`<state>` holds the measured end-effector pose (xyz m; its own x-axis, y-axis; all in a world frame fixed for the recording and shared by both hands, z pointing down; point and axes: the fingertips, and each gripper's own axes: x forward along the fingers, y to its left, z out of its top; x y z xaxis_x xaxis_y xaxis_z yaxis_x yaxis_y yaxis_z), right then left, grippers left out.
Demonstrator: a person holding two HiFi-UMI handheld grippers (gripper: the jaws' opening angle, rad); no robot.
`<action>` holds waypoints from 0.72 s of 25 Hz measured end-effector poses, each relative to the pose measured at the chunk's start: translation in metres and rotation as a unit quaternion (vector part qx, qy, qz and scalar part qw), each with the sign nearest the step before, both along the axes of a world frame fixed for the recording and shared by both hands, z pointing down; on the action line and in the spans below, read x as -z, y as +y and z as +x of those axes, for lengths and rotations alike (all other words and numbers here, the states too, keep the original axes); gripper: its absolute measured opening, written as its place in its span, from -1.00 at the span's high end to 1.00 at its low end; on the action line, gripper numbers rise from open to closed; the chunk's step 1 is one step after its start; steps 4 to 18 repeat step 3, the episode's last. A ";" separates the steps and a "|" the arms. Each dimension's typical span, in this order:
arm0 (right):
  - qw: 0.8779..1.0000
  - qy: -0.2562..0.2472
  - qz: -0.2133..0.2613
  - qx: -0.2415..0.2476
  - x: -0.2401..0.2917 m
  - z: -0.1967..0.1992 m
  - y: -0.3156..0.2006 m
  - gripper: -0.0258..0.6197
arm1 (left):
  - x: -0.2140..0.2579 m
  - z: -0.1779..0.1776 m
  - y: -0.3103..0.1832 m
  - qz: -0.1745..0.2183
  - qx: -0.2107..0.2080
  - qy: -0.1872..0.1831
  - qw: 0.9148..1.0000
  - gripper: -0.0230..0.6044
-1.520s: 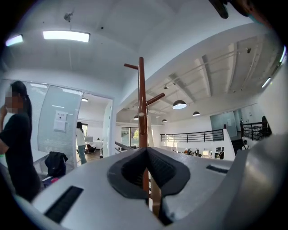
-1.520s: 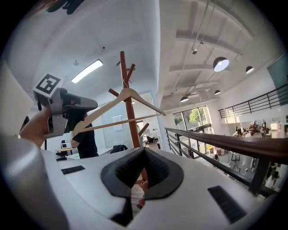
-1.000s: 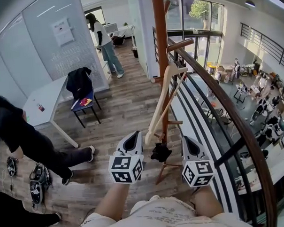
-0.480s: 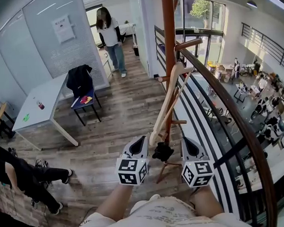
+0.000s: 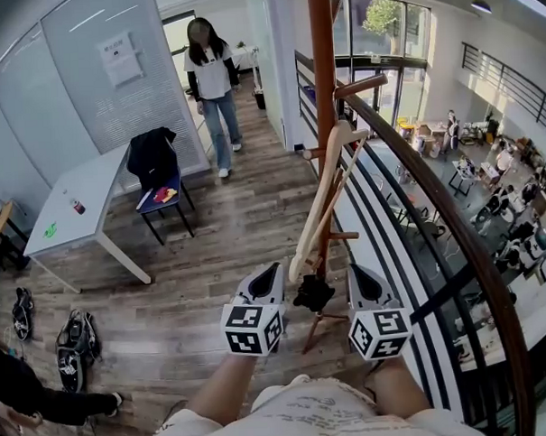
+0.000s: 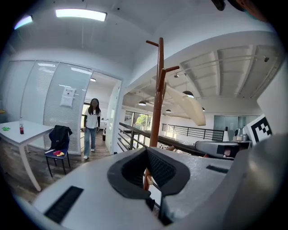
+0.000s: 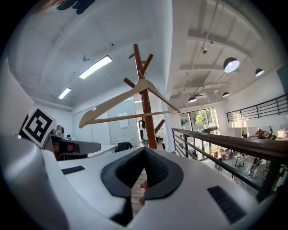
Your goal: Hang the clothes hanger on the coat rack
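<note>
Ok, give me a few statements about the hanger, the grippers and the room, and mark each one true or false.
1. The wooden hanger hangs on the coat rack. True.
2. The left gripper holds the hanger. False: its jaws are together with nothing between them, apart from the hanger.
3. A dark jacket is draped over the chair beside the white table. True.
4. The person in the white top sits at the table. False: the person stands on the wooden floor beyond it.
5. The right gripper has its jaws wide apart. False: they are together and empty.
</note>
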<state>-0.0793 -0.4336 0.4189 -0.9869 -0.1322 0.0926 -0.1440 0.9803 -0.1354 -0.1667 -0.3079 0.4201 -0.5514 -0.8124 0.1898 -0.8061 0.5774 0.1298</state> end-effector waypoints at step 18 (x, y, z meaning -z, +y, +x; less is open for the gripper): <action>1.000 0.001 0.002 0.001 0.006 0.002 -0.002 0.93 | 0.005 0.002 -0.003 0.000 0.000 0.000 1.000 0.91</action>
